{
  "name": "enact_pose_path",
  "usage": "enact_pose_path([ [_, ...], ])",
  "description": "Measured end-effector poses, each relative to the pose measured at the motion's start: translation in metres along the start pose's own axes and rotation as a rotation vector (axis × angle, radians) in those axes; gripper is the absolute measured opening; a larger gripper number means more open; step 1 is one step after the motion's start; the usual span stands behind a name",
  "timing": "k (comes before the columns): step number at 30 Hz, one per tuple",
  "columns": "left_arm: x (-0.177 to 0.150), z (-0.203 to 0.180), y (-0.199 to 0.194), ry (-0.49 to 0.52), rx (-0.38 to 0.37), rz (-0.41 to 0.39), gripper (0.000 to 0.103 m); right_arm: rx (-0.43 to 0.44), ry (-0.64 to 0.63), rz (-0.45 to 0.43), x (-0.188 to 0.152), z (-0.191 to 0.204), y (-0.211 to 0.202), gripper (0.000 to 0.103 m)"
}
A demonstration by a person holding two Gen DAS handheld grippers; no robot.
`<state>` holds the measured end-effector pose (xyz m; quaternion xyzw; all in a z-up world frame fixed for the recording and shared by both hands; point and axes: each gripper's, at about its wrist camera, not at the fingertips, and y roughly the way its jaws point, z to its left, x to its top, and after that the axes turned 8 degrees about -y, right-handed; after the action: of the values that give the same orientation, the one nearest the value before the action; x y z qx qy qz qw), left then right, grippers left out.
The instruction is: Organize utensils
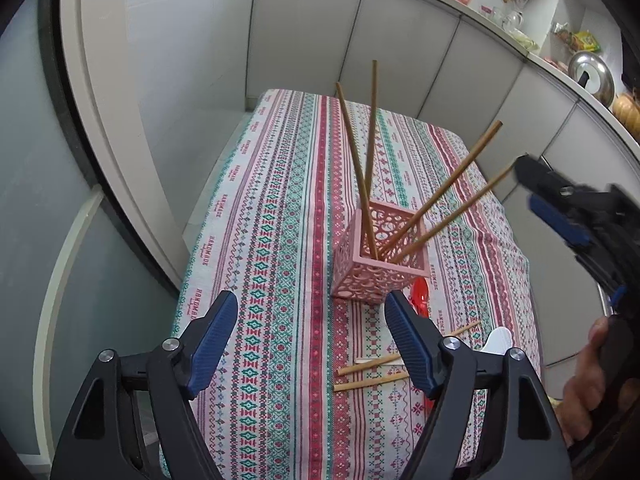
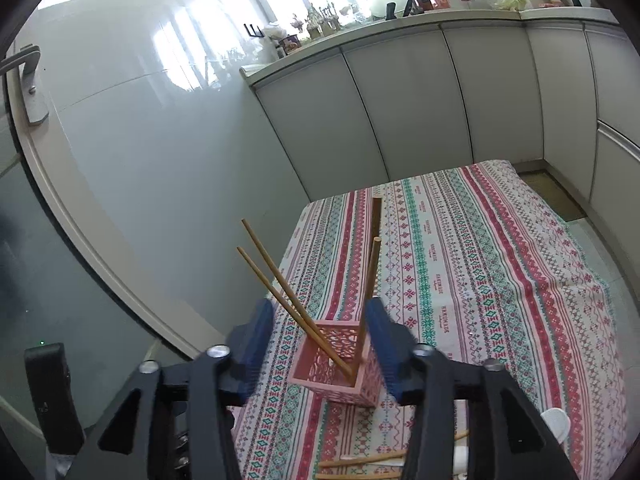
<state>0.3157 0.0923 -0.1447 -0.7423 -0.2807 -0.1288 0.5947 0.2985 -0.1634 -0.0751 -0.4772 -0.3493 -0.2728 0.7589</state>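
The left claw stands with its blue pads apart and nothing between them. It points down at the striped tablecloth. The pink holder, an openwork square box, stands upright on the cloth just ahead of this claw, nearer its right pad. Four chopsticks stand in the holder: two lean away from the claw and two lean toward the claw's right. Two loose chopsticks lie flat on the cloth by the right pad, partly hidden behind it. A red item lies just beyond that pad, next to the holder; its kind cannot be told. A white item lies further right.

The right claw also stands with pads apart, clamped on nothing; the pads are blurred. The holder sits below and between them. One chopstick rises close to the right pad; whether they touch cannot be told. Two chopsticks lean toward the left pad. A hand grips this claw's handle.
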Motion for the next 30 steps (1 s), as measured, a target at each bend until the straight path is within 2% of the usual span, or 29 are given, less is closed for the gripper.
enact_pose_path([
  [6,-0.013,-0.009,0.002,0.068,-0.006,0.048,0.082,-0.022,0.06,0.062,-0.008,-0.037,-0.032,0.064],
  [8,-0.018,-0.012,0.004,0.088,-0.009,0.064,0.084,-0.058,0.073,0.1,-0.013,-0.051,-0.038,0.068],
  [11,-0.025,-0.017,0.006,0.117,-0.005,0.08,0.087,-0.11,0.087,0.181,-0.026,-0.07,-0.046,0.077],
  [16,-0.036,-0.028,0.014,0.169,0.014,0.106,0.089,-0.148,0.091,0.338,-0.054,-0.095,-0.046,0.084],
  [24,-0.056,-0.054,0.043,0.258,0.031,0.194,0.089,-0.187,0.073,0.55,-0.095,-0.123,-0.031,0.085],
  [30,-0.07,-0.083,0.059,0.292,0.001,0.228,0.089,-0.215,0.068,0.604,-0.108,-0.144,-0.031,0.085],
])
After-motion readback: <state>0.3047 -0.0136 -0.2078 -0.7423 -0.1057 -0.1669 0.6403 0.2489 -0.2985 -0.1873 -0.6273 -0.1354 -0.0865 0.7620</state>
